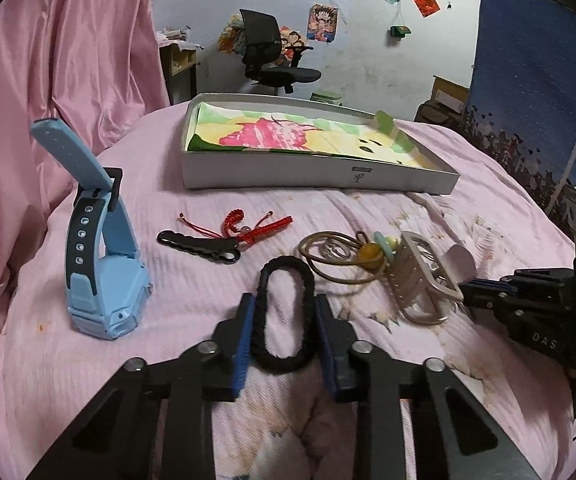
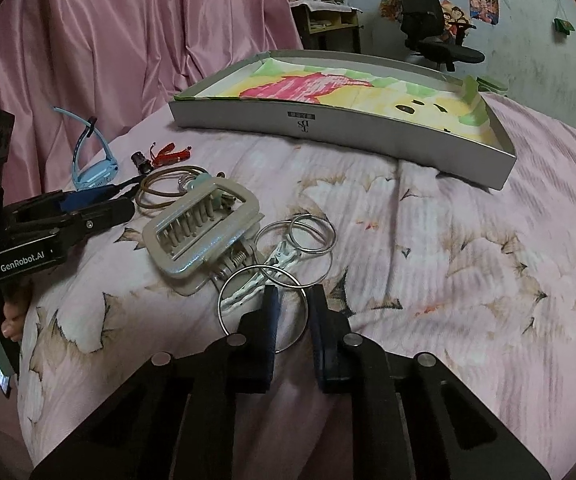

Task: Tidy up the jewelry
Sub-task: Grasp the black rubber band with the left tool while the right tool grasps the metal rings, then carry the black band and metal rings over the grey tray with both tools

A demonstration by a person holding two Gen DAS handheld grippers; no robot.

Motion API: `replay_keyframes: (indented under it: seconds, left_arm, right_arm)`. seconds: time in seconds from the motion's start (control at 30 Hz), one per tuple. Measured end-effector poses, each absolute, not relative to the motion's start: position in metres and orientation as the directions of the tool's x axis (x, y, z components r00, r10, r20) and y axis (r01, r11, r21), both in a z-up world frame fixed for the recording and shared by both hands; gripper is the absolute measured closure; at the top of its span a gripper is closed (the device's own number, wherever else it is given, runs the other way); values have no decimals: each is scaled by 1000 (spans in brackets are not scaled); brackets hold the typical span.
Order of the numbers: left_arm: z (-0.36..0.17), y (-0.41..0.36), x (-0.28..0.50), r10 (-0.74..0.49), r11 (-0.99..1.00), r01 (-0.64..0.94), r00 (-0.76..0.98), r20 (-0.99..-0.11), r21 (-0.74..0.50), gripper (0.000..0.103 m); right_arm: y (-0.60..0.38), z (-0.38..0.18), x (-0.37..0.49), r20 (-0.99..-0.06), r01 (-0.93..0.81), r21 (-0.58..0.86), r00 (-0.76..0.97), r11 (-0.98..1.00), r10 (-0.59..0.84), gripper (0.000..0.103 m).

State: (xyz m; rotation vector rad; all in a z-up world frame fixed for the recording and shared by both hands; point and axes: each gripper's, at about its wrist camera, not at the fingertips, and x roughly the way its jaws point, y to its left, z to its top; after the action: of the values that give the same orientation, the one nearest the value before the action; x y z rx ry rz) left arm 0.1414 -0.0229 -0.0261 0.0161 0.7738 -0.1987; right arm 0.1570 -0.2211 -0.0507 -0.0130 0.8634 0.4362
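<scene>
My left gripper (image 1: 284, 308) is shut on a black braided hair tie (image 1: 284, 316), squeezing it into a tall oval just above the pink blanket. My right gripper (image 2: 291, 300) is partly open around the rim of a large silver bangle (image 2: 228, 280), among several silver rings (image 2: 312, 234) and a white clip (image 2: 248, 292). A beige claw hair clip (image 2: 200, 232) lies between the grippers. A tan cord with beads (image 1: 352, 256), a red braided bracelet (image 1: 248, 224), a black clip (image 1: 198, 246) and a blue watch (image 1: 100, 264) lie to the left.
A shallow white box (image 1: 320, 178) lined with a pink, yellow and green cloth sits at the far side of the blanket (image 2: 468, 260). Pink curtain (image 1: 60, 60) hangs at the left. An office chair (image 1: 272, 56) stands in the background.
</scene>
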Motion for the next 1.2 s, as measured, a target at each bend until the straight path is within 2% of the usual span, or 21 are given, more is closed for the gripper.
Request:
replay_keyframes:
  seconds: [0.07, 0.3, 0.7, 1.03, 1.2]
  left_arm:
    - [-25, -22, 138, -180, 980, 188, 699, -692, -65, 85]
    - [-22, -24, 124, -208, 975, 206, 708, -675, -83, 91]
    - [-9, -30, 104, -240, 968, 228, 727, -643, -104, 92]
    - [12, -28, 120, -260, 964, 233, 744, -616, -127, 92]
    - [25, -28, 135, -238, 967, 244, 766, -597, -73, 92]
  right_arm:
    - [-223, -50, 155, -732, -375, 168, 572, 912, 370, 99]
    - [-226, -47, 146, -716, -370, 169, 591, 914, 372, 100]
    - [-236, -26, 127, -646, -346, 124, 683, 930, 340, 100]
    - [-244, -4, 124, -598, -339, 88, 734, 937, 322, 100]
    - [-244, 9, 132, -579, -341, 67, 752, 938, 315, 100]
